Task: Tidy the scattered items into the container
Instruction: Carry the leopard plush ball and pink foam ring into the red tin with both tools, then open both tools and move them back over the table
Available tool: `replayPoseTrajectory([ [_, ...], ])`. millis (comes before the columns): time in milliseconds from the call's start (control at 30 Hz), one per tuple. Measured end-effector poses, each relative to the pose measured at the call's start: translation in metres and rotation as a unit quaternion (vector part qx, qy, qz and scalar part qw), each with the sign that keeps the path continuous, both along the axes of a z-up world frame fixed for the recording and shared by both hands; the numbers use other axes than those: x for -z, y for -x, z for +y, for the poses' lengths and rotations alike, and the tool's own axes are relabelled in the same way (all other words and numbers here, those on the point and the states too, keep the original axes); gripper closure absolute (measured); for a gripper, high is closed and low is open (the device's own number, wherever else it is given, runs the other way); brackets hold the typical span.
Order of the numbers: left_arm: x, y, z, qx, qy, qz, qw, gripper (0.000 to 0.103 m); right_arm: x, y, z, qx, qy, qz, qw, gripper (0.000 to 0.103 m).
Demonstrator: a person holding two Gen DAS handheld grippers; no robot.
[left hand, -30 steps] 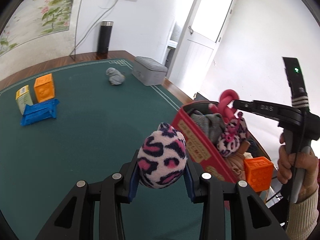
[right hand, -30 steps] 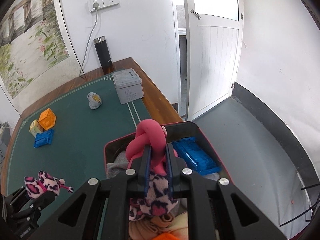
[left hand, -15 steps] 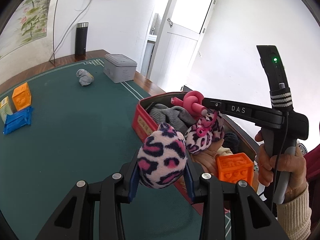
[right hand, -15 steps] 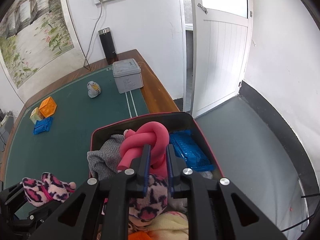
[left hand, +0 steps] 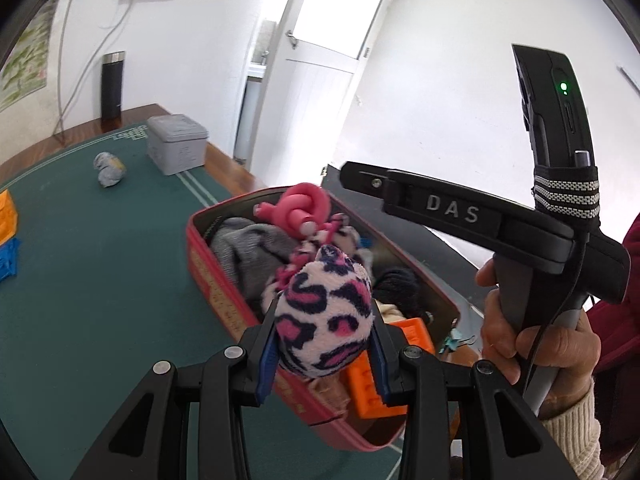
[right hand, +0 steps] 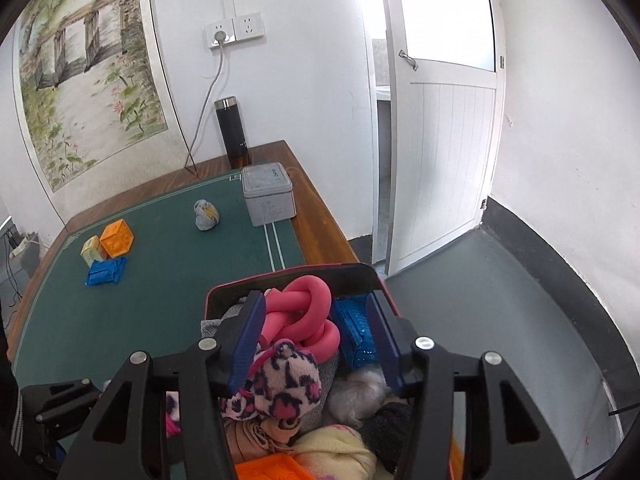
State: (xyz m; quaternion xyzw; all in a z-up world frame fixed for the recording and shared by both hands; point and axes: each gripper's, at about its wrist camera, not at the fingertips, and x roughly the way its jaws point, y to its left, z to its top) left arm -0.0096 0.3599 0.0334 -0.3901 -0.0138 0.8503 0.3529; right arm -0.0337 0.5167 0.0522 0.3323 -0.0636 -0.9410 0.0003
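Leopard-print plush [left hand: 326, 320] is clamped between the left gripper [left hand: 325, 354] pads, held over the red tin [left hand: 208, 276] — its lower half is hidden by the fingers. Pink knotted tube [right hand: 306, 312] is seen lying in the tin; right gripper [right hand: 316, 344] fingers are spread wide, nothing held, whereas 0.5 s ago they were shut on it. Only the right wrist view shows the blue block [right hand: 354, 334] inside & the orange cube [right hand: 117, 238] left on the green mat [right hand: 160, 280]. Tin's near end is cut off there.
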Motion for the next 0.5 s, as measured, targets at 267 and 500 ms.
replayPoseTrajectory([
  [267,0.01,0.003,0.035,0.028,0.014,-0.006,0.9995,0.063,0.001,-0.008,0.01,0.015,0.007,0.004,1.0,0.046],
  [500,0.022,0.012,0.05,0.028,0.03,-0.022,0.9989,0.05,0.002,-0.014,0.018,0.027,0.014,0.006,1.0,0.046],
])
